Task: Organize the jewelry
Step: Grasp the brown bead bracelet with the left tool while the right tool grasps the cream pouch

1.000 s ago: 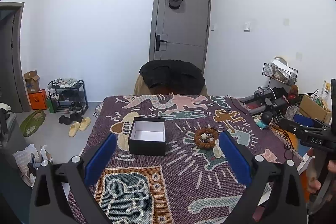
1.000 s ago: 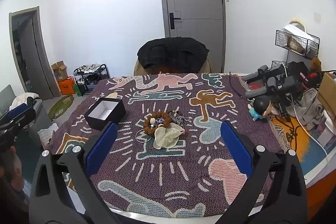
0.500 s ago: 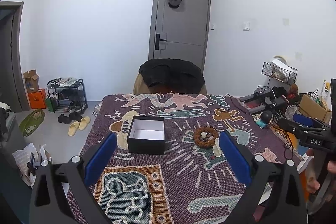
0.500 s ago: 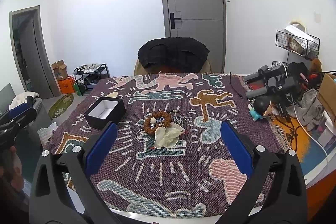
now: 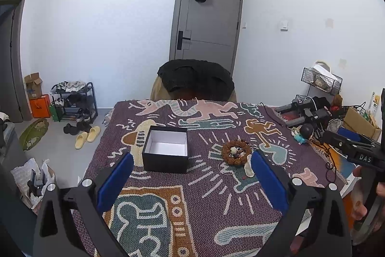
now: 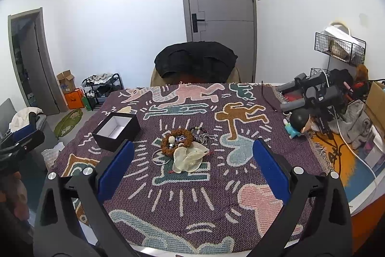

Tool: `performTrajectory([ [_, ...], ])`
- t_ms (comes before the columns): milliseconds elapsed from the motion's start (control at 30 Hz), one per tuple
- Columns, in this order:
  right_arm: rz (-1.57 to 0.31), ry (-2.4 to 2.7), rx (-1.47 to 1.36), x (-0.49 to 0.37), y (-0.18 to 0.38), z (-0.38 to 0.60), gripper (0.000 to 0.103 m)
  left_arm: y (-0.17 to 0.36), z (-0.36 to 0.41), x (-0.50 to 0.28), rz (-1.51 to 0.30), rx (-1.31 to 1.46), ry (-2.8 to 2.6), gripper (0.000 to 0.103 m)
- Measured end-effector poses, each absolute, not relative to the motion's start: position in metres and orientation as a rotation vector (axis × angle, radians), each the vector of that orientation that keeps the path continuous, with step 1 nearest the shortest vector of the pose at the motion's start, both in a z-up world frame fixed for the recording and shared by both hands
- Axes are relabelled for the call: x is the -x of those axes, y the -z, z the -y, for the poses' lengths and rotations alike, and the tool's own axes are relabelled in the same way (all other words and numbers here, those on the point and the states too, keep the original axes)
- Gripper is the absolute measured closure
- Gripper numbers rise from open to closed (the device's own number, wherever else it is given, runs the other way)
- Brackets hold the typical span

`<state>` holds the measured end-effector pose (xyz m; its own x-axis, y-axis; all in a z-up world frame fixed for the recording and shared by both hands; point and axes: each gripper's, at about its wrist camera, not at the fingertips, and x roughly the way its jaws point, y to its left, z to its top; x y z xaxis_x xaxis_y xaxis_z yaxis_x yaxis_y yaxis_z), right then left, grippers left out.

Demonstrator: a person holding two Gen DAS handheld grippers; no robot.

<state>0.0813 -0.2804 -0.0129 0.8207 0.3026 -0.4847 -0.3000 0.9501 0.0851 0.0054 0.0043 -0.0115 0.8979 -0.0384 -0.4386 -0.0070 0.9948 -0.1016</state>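
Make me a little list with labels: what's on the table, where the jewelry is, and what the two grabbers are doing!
table cover: patterned woven blanket
box: black box with white inside, lid off, nothing seen in it
jewelry: pile with a brown bead bracelet and a cream pouch, to the right of the box, apart from it
left gripper: open, above the near edge, holding nothing
right gripper: open, holding nothing, jewelry pile seen between its fingers
done so far: no jewelry in the box yet
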Motion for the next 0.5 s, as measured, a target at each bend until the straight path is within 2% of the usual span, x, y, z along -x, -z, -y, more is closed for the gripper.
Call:
performTrajectory([
  [367, -0.577, -0.326, -0.082, -0.122, 0.03, 0.288, 0.005, 0.033, 0.001, -0.061, -0.534, 0.096, 0.043, 0.009],
  [467, -0.602, -0.329, -0.096, -0.135, 0.039, 0.287, 0.006, 0.043, 0.004, -0.081, -0.575, 0.116, 0.076, 0.015],
  [500, -0.613, -0.337, -0.101, -0.139, 0.042, 0.286, 0.01, 0.045, 0.006, -0.087, -0.588, 0.117, 0.082, 0.016],
])
